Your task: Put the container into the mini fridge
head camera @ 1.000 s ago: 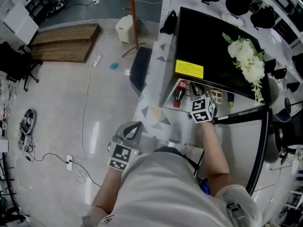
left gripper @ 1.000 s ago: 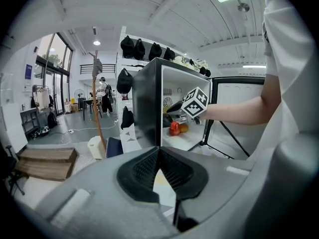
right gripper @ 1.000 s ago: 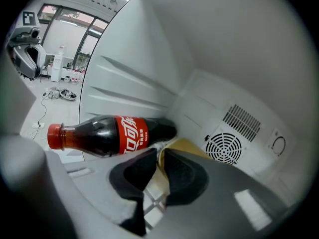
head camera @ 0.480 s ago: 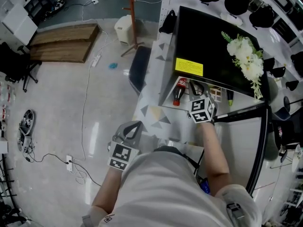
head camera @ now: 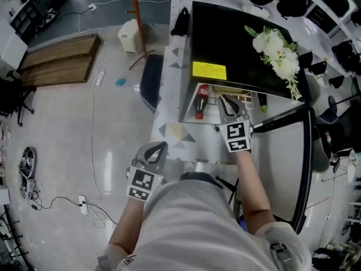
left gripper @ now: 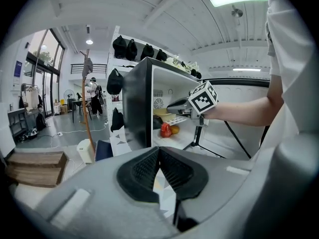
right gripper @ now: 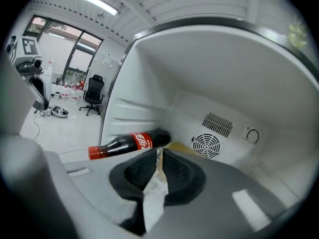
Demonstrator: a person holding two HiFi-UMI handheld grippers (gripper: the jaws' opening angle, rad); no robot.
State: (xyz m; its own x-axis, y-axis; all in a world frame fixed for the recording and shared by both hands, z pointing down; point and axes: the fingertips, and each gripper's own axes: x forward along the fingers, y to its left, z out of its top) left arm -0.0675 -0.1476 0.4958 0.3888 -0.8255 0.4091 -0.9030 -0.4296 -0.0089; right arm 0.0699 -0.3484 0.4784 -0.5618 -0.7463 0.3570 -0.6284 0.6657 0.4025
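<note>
Inside the open mini fridge (head camera: 237, 44), beside a cola bottle (right gripper: 129, 144) lying along the floor's left edge, the right gripper (right gripper: 159, 156) clamps the container's (right gripper: 151, 198) pale rim, so lowering and release likely follow, while the left gripper (left gripper: 158, 156) hangs outside, jaws together and empty.

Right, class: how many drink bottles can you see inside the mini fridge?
1. A cola bottle lies on its side by the mini fridge's left wall. The right gripper, shut on the container, may hide others.
</note>
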